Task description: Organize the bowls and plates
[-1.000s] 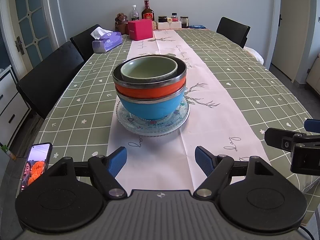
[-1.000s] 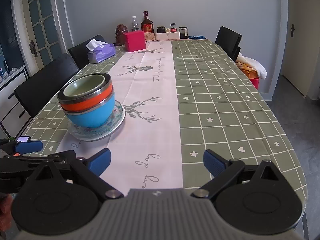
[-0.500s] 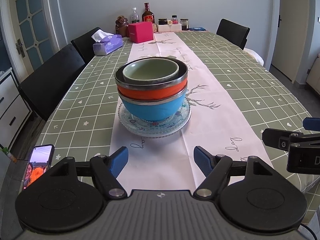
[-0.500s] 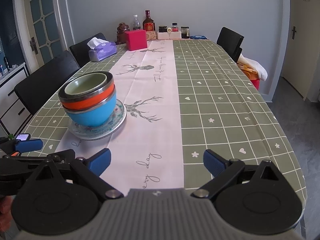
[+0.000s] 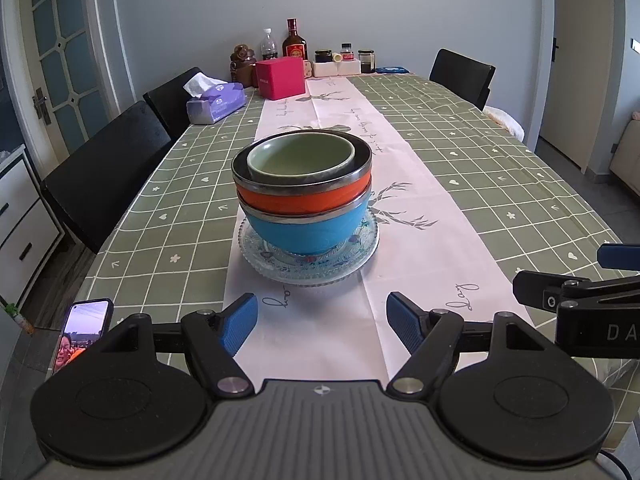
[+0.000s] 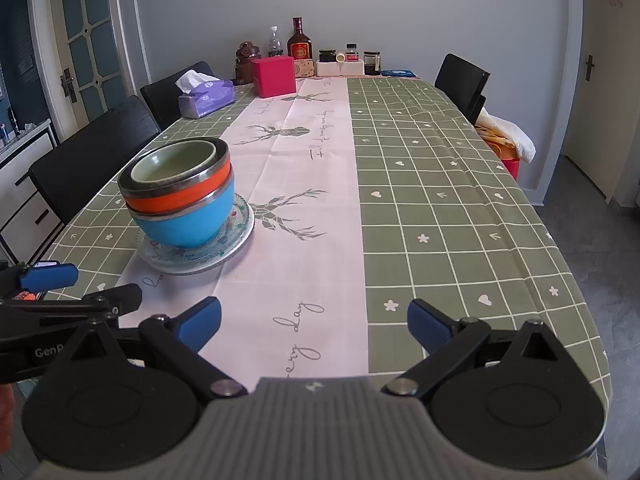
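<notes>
I hold both the left gripper [image 5: 322, 322] and right gripper [image 6: 314, 324] spread and empty, short of the plate [image 5: 360, 258], where green [image 5: 300, 158], orange [image 5: 304, 200] and blue [image 5: 308, 232] bowls sit nested, seemingly finished.

Both wrist views low, facing down table [image 5: 460, 184]; share bowl stack [image 5: 302, 192].

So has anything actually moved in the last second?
Barely. The left gripper drifted slightly, so its view of the stacked green, orange and blue bowls on the glass plate shifted a little. Nothing was grasped or released. Both pairs of jaws stay open, and the right gripper stays empty too.
</notes>
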